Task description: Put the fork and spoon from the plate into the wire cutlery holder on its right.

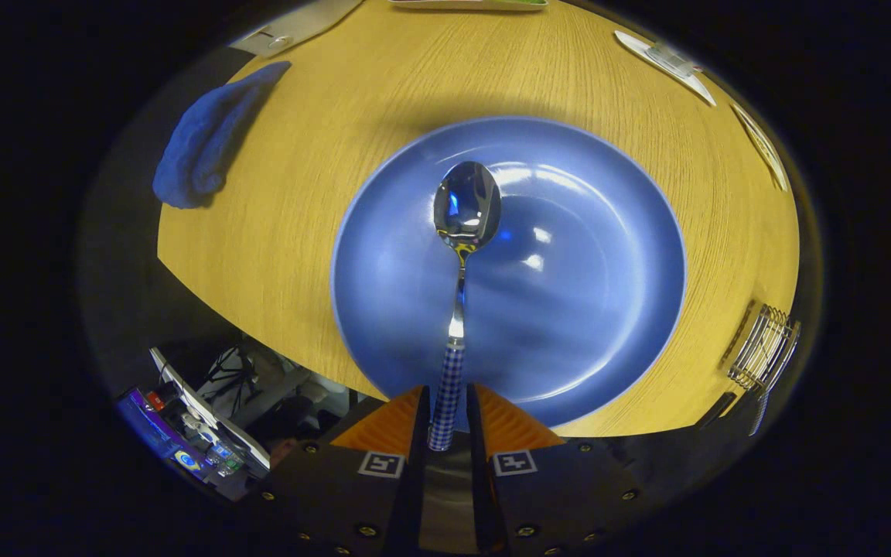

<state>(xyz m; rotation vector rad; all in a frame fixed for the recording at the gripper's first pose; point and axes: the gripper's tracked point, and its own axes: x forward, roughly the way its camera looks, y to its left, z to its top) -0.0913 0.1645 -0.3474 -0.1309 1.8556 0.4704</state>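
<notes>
Tool: closed on the checked handle of the spoon, one finger pressing each side; the spoon points straight ahead, bowl out over the middle of the blue plate. Plate: on the wooden tabletop, just ahead of the fingers. Holder: wire, to the plate's right near the tabletop edge; a blue cloth lies well apart to the plate's left.

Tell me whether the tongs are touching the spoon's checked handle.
Touching. The gripper view shows the tongs shut on the spoon: both fingers press its checked handle, no gap, above the blue plate.
</notes>
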